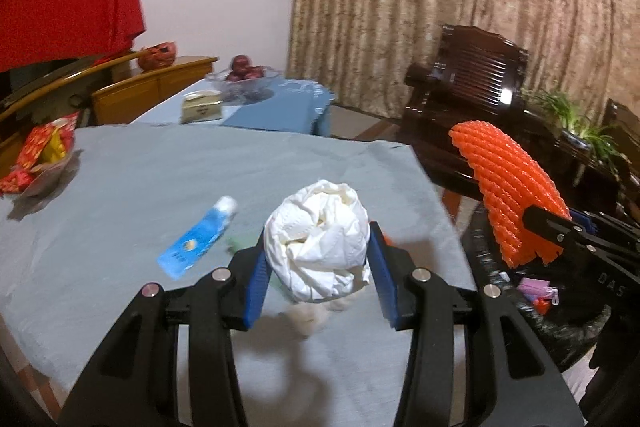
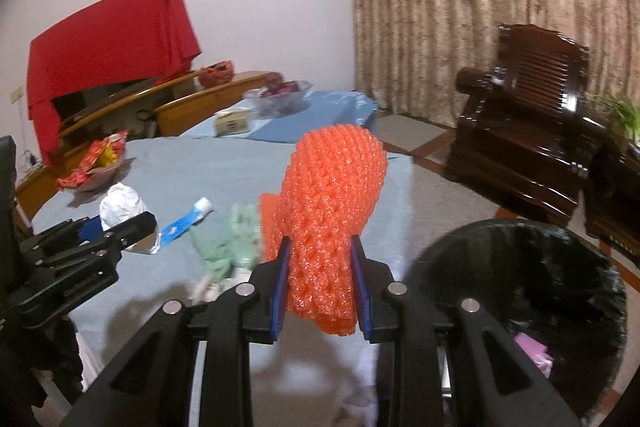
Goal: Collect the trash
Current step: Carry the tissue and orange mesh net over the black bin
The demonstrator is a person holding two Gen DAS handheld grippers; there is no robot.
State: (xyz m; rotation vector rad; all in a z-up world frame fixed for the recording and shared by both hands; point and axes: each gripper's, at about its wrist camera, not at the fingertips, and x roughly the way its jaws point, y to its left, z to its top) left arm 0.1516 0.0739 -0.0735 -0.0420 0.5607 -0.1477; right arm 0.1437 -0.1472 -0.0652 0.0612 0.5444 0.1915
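Observation:
My left gripper (image 1: 318,259) is shut on a crumpled white paper ball (image 1: 320,243) and holds it above the grey tablecloth (image 1: 120,187). My right gripper (image 2: 320,267) is shut on an orange foam fruit net (image 2: 332,211), held upright near the table's right edge; the net also shows in the left wrist view (image 1: 508,195). A black-lined trash bin (image 2: 520,291) stands on the floor to the right, with pink scraps (image 2: 532,347) inside. A blue tube (image 1: 196,243) and a green crumpled wrapper (image 2: 228,235) lie on the table.
A bowl of red and yellow snack packets (image 1: 40,159) sits at the table's left. A second table behind holds a tissue box (image 1: 202,107) and a glass fruit bowl (image 1: 244,79). A dark wooden armchair (image 2: 532,131) stands right of the table.

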